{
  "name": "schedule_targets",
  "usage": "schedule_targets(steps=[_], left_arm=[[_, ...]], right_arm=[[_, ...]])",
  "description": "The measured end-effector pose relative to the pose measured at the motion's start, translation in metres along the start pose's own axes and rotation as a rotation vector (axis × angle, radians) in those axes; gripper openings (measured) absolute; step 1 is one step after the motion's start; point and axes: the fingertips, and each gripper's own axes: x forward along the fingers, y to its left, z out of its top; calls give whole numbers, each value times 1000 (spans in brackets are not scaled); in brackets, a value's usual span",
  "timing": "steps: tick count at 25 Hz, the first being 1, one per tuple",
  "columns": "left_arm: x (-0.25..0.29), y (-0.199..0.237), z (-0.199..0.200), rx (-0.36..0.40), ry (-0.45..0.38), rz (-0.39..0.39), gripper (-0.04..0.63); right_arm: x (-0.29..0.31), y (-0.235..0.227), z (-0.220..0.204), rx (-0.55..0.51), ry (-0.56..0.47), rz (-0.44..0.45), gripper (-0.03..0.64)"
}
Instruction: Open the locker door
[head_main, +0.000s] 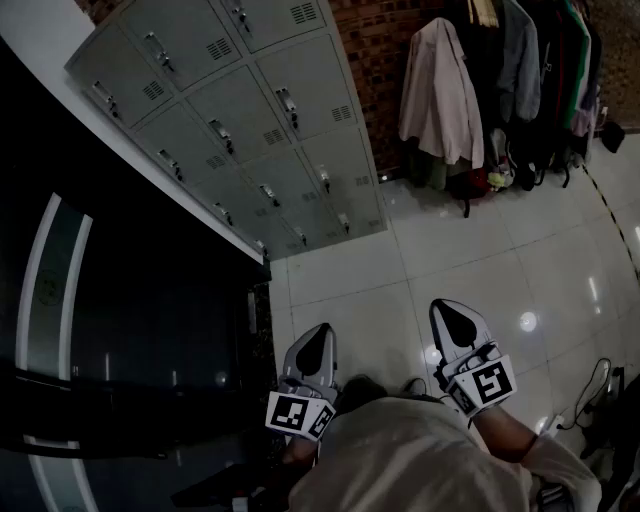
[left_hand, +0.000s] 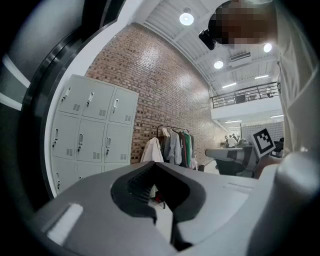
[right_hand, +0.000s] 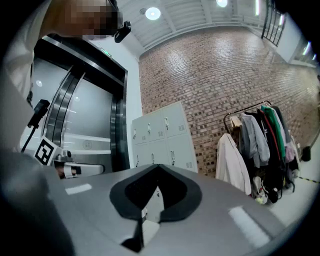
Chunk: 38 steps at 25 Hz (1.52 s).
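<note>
Against brick wall (head_main: 378, 40), well ahead: locker bank (head_main: 235, 125), doors likely stiff, light sheet metal, best taken at latch handle (head_main: 287, 105); left tongs (head_main: 320, 338) and right tongs (head_main: 449, 312) closed, empty.

The gray lockers (head_main: 230, 110) stand far off on the left, with all their doors shut. Coats (head_main: 470, 90) hang at the far right. The floor (head_main: 470, 260) is shiny white tile. Near us, the left gripper (head_main: 318, 338) and the right gripper (head_main: 452, 312) point ahead over the floor, well apart from the lockers.
</note>
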Motion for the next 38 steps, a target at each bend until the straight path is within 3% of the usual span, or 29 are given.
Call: schedule_targets(steps=[7, 14, 23, 29, 34, 36, 38], left_arm=[[36, 8, -15, -12, 2, -37, 4], [80, 63, -59, -7, -10, -25, 4], [166, 214, -89, 21, -35, -13, 5], [220, 331, -112, 67, 0, 19, 155], [250, 393, -133, 34, 94, -26, 75], [264, 411, -140, 28, 96, -33, 69], [279, 429, -142, 30, 49, -28, 69]], right_arm=[[20, -23, -20, 19, 43, 7, 2], [92, -53, -47, -15, 13, 21, 2], [266, -79, -89, -22, 73, 31, 2], [404, -93, -108, -44, 39, 59, 2], [489, -99, -127, -40, 8, 70, 2], [511, -105, -138, -39, 32, 66, 2], [532, -112, -139, -34, 1, 65, 2]])
